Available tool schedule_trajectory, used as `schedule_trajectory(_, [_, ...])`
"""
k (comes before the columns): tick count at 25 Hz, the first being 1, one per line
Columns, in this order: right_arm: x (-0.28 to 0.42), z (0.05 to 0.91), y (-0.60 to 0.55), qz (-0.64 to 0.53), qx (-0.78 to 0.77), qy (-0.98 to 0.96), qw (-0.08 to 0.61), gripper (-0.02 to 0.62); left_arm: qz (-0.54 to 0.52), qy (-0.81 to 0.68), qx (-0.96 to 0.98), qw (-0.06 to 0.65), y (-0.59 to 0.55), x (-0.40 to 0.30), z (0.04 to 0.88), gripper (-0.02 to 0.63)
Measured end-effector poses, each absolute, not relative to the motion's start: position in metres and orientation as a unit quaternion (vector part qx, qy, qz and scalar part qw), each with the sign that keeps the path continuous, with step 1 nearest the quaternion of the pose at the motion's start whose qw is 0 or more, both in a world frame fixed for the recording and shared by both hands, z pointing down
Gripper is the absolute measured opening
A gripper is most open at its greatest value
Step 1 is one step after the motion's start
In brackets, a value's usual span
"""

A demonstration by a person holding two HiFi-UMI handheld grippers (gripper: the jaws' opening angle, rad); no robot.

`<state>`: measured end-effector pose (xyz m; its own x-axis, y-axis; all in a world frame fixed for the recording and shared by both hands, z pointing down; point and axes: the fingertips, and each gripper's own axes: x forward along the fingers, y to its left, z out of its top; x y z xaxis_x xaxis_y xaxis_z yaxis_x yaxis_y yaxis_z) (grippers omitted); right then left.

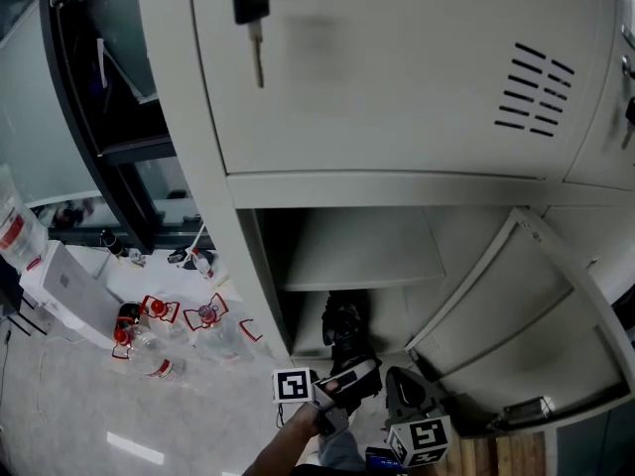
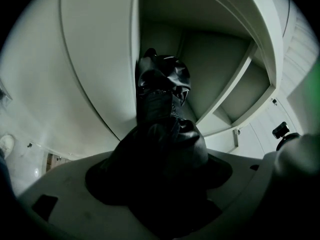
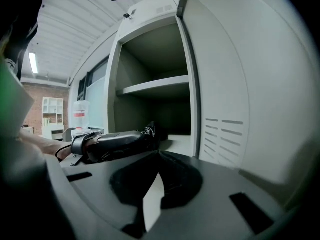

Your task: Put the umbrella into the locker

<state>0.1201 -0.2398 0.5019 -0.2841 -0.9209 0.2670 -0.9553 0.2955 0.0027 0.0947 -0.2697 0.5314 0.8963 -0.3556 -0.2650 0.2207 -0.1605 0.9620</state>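
Umbrella [image 2: 162, 104], one black folded piece, was pinched in the left tongs [image 2: 160, 184]. Its long axis ran straight away from them, with the far end inside the lower compartment of the locker [image 2: 95, 59], under one shelf [image 3: 155, 86]. Right tongs [image 3: 159, 176], pressed together and empty, hung near the one open door [image 1: 516, 315].

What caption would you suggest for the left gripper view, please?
Left gripper, shut on the black folded umbrella, points it into the open locker compartment.
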Motion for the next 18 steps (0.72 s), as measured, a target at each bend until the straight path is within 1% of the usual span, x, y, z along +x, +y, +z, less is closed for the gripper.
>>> schedule_trajectory(18, [0.107, 0.493, -0.223, 0.078, 0.589, -0.799, 0.094, 0.0, -0.25, -0.077, 0.712, 0.652, -0.257, 0.066, 0.538, 0.345])
